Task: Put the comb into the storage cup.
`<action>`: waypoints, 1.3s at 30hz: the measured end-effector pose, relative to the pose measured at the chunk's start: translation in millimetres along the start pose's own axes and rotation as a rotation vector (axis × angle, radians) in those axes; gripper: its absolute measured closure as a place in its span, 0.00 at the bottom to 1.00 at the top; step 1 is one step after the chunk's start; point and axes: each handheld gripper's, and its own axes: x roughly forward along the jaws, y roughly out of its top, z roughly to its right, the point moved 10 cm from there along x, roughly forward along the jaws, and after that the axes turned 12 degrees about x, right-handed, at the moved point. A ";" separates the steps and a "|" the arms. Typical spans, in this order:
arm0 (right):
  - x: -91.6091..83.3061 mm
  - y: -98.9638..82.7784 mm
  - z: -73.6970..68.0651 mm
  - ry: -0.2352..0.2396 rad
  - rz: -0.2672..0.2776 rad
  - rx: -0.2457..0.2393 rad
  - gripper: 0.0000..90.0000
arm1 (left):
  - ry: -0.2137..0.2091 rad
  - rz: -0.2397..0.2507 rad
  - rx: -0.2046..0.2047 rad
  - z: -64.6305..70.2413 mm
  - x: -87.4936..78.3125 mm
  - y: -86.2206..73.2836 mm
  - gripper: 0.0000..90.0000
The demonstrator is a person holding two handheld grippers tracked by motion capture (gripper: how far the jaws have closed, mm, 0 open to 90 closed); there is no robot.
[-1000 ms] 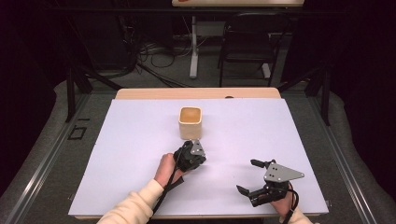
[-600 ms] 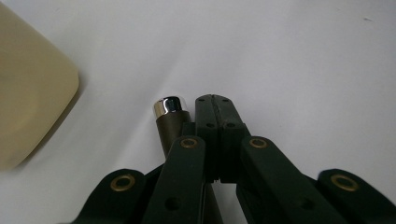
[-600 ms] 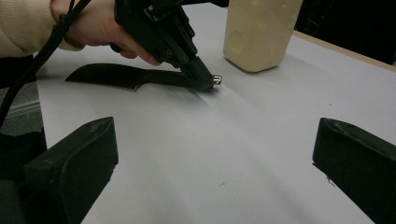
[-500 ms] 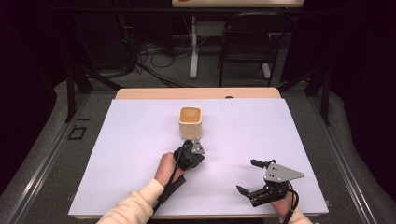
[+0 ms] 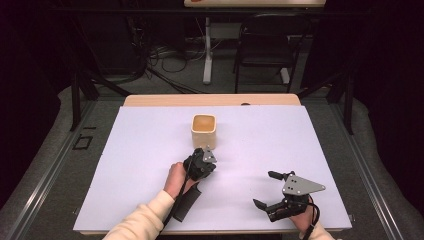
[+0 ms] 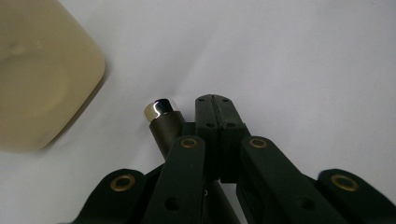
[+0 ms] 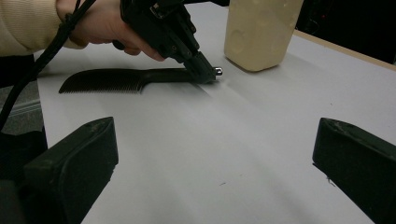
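Comb (image 5: 184,204) position, high view: it lies flat on the white surface (image 5: 150,150), toothed end toward the near edge, handle end under the left tool (image 5: 206,159). The left hand (image 5: 176,179) holds that tool tilted forward and down, just short of one cream cup (image 5: 204,130). The right tool (image 5: 266,189) rests level near the front right corner, well apart from the comb, jaws spread wide and empty. Beyond the surface stand a dark floor, cables and one chair (image 5: 262,45).

Left gripper view: the jaws are closed together, and the comb's chrome-capped handle tip (image 6: 159,108) lies just beside them; whether they pinch the handle cannot be told. The cup (image 6: 42,70) sits at upper left.

Right gripper view: both open jaws frame the comb (image 7: 126,78), the left tool (image 7: 205,73) at its handle, and the cup (image 7: 259,32). Count: one comb, one cup, two tools.
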 end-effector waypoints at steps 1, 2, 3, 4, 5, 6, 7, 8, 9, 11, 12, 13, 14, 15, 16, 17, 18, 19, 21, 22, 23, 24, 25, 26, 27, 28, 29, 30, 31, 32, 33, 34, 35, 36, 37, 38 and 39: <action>0.0 0.0 0.0 0.001 0.000 0.000 0.00 | 0.003 0.000 -0.001 -0.9 0.1 -0.4 1.00; 0.0 0.0 0.0 0.001 0.000 0.000 0.00 | 0.007 -0.004 0.001 -1.9 0.1 -1.2 1.00; 0.0 -0.1 0.1 0.001 0.000 0.001 0.00 | 0.009 -0.003 -0.003 -2.5 0.1 -1.7 1.00; 0.2 0.0 0.2 0.001 0.001 0.002 0.00 | 0.007 -0.001 -0.009 -2.8 0.0 -2.0 1.00; 0.3 0.0 0.2 0.002 0.001 0.002 0.00 | 0.007 -0.001 -0.010 -3.5 -0.1 -2.5 1.00; 0.3 0.1 0.1 0.002 0.001 0.001 0.00 | 0.010 -0.006 -0.013 -4.2 -0.4 -3.5 1.00; 0.4 0.0 -0.1 0.002 0.001 0.002 0.00 | 0.011 -0.001 -0.018 -4.6 -0.3 -3.4 1.00; 0.3 -0.1 0.0 0.002 0.000 0.002 0.00 | 0.013 -0.002 -0.017 -5.3 -0.5 -3.9 1.00; 0.3 0.0 0.2 0.002 0.001 0.000 0.00 | 0.016 -0.004 -0.019 -5.9 -0.8 -4.4 1.00; 0.3 -0.1 0.1 0.002 0.000 0.003 0.00 | 0.019 -0.005 -0.021 -6.9 -1.2 -5.2 1.00; 0.3 -0.1 0.1 0.002 0.000 0.003 0.00 | 0.020 -0.005 -0.023 -7.4 -1.5 -5.5 1.00; 0.3 -0.1 -0.1 0.003 0.000 0.003 0.00 | 0.022 -0.008 -0.022 -8.2 -1.8 -6.2 1.00; 0.3 0.0 0.1 0.002 0.001 0.000 0.00 | 0.024 -0.007 -0.024 -8.7 -1.9 -6.5 1.00; 0.3 0.0 0.1 0.002 0.000 0.002 0.00 | 0.024 -0.007 -0.029 -8.8 -2.0 -6.9 1.00; 0.3 0.0 0.1 0.002 0.001 0.001 0.00 | 0.026 -0.009 -0.030 -9.6 -1.9 -7.8 1.00; 0.3 0.0 0.1 0.002 0.001 0.001 0.00 | 0.026 -0.009 -0.030 -9.6 -1.9 -7.8 1.00; 0.3 -0.1 0.0 0.002 0.000 0.002 0.00 | 0.025 -0.012 -0.030 -10.0 -2.1 -8.5 1.00; 0.4 -0.1 -0.1 0.003 0.000 0.002 0.00 | 0.027 -0.015 -0.029 -10.4 -2.2 -9.2 1.00; 0.4 -0.1 -0.1 0.003 0.000 0.002 0.00 | 0.030 -0.017 -0.030 -11.4 -2.1 -10.3 1.00; 0.4 -0.1 0.0 0.003 0.000 0.002 0.00 | 0.034 -0.018 -0.034 -11.8 -2.0 -10.8 1.00; 0.4 0.0 0.1 0.003 0.000 0.001 0.00 | 0.033 -0.018 -0.036 -12.1 -1.9 -11.3 1.00; 0.4 -0.1 0.0 0.004 0.000 0.002 0.00 | 0.033 -0.019 -0.037 -12.4 -1.8 -11.8 1.00; 0.5 -0.1 0.0 0.004 -0.001 0.001 0.00 | 0.033 -0.023 -0.036 -13.0 -1.8 -13.0 1.00; 0.5 -0.1 0.0 0.004 -0.001 0.001 0.00 | 0.033 -0.023 -0.036 -13.0 -1.8 -13.0 1.00; 0.6 -0.1 0.0 0.004 -0.001 0.002 0.00 | 0.035 -0.023 -0.040 -13.1 -1.5 -13.6 1.00; 0.6 -0.1 0.0 0.004 -0.001 0.002 0.00 | 0.036 -0.024 -0.042 -13.3 -1.4 -14.1 1.00; 0.7 -0.2 -0.1 0.005 -0.001 0.002 0.00 | 0.036 -0.026 -0.042 -13.5 -1.6 -14.6 1.00; 0.7 -0.2 -0.1 0.005 -0.001 0.002 0.00 | 0.037 -0.028 -0.041 -13.6 -1.7 -15.0 1.00; 0.8 -0.2 0.0 0.005 -0.001 0.000 0.00 | 0.039 -0.028 -0.041 -13.9 -1.8 -15.5 1.00; 0.8 -0.2 0.0 0.005 -0.001 0.000 0.00 | 0.039 -0.028 -0.045 -14.1 -1.9 -15.9 1.00; 0.7 -0.3 0.1 0.005 -0.002 -0.001 0.00 | 0.040 -0.029 -0.045 -14.4 -1.9 -16.2 1.00; 0.7 -0.2 0.1 0.005 -0.002 0.000 0.00 | 0.042 -0.027 -0.049 -14.8 -1.9 -16.5 1.00; 0.8 -0.3 0.1 0.005 -0.003 0.000 0.00 | 0.042 -0.029 -0.050 -15.1 -2.1 -17.1 1.00; 0.8 -0.4 0.1 0.005 -0.003 0.000 0.00 | 0.044 -0.031 -0.049 -15.6 -2.2 -17.6 1.00; 0.9 -0.4 -0.1 0.006 -0.003 -0.001 0.00 | 0.044 -0.031 -0.055 -15.5 -2.3 -17.9 1.00; 0.8 -0.4 -0.1 0.006 -0.003 -0.001 0.00 | 0.044 -0.033 -0.055 -15.8 -2.3 -18.3 1.00; 0.8 -0.4 -0.1 0.006 -0.003 -0.001 0.00 | 0.045 -0.033 -0.055 -16.1 -2.5 -18.6 1.00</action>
